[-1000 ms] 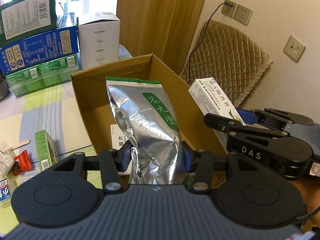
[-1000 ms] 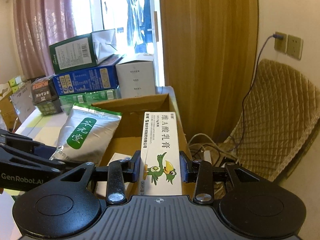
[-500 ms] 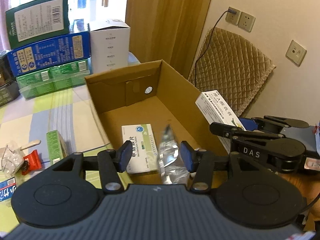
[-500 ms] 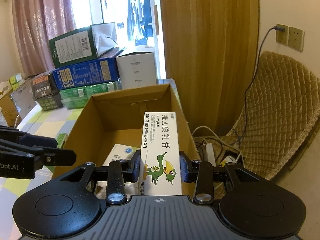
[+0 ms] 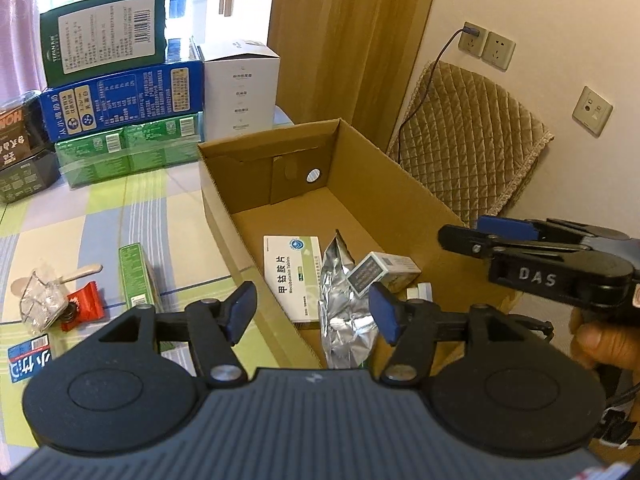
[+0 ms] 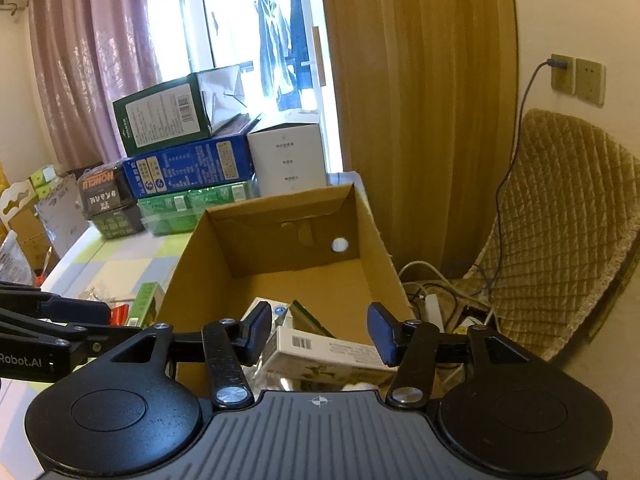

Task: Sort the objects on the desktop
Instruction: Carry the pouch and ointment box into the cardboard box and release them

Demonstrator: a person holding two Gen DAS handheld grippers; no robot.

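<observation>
My left gripper [image 5: 312, 312] hangs spread and empty over the near end of the cardboard box [image 5: 372, 168], and my right gripper [image 6: 320, 330] is spread too, gripping nothing. In the box's near end lie the silver foil pouch [image 5: 344, 312], the long white carton [image 6: 320, 354], and a flat white-green medicine box [image 5: 294, 276]. A slim green box [image 5: 136, 272] lies on the table [image 5: 92, 224], just beside the box's left wall.
</observation>
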